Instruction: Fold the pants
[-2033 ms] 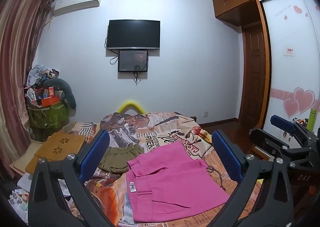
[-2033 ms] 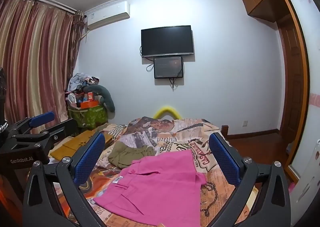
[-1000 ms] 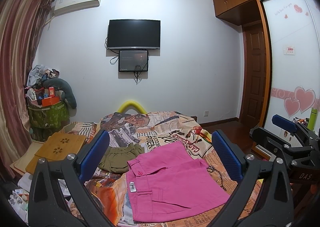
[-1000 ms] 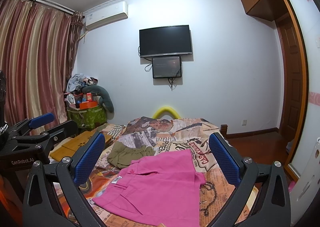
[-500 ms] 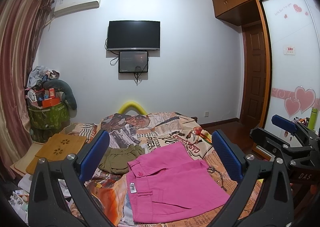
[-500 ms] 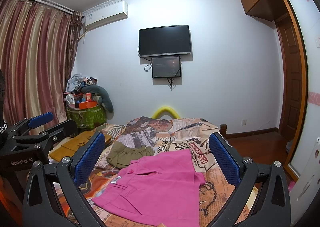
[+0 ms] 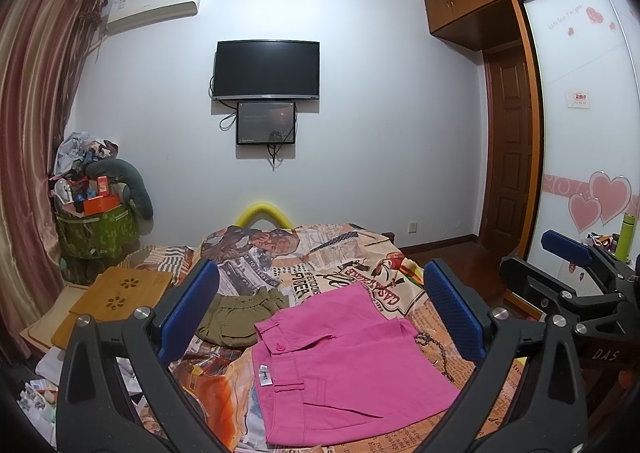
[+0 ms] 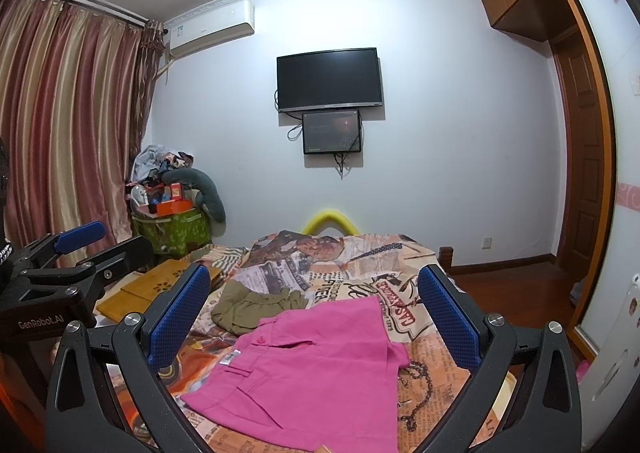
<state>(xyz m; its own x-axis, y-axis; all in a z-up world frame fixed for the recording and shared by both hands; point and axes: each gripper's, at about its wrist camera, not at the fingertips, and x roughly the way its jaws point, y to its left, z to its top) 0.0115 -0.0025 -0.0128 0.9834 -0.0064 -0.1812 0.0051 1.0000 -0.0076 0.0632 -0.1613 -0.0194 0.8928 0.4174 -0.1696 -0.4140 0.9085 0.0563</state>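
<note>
Pink pants [image 7: 344,365] [image 8: 308,369] lie flat on the patterned bedspread [image 7: 304,253] [image 8: 328,257], waistband toward the left, folded in half. My left gripper [image 7: 320,313] hovers above and short of them, open, with nothing between its blue pads. My right gripper [image 8: 314,313] is held likewise, open and empty, over the near edge of the bed. Each gripper also shows in the other's view: the right gripper [image 7: 568,273] at far right, the left gripper [image 8: 68,253] at far left.
Folded olive shorts [image 7: 240,313] [image 8: 256,303] sit just left of the pink pants. A wooden lap tray [image 7: 120,293] lies at the bed's left. A green basket [image 7: 96,233] piled with clutter stands by the curtain. A wardrobe door [image 7: 580,173] is at right.
Both views drift only slightly; the pants and grippers keep their places and both grippers stay open.
</note>
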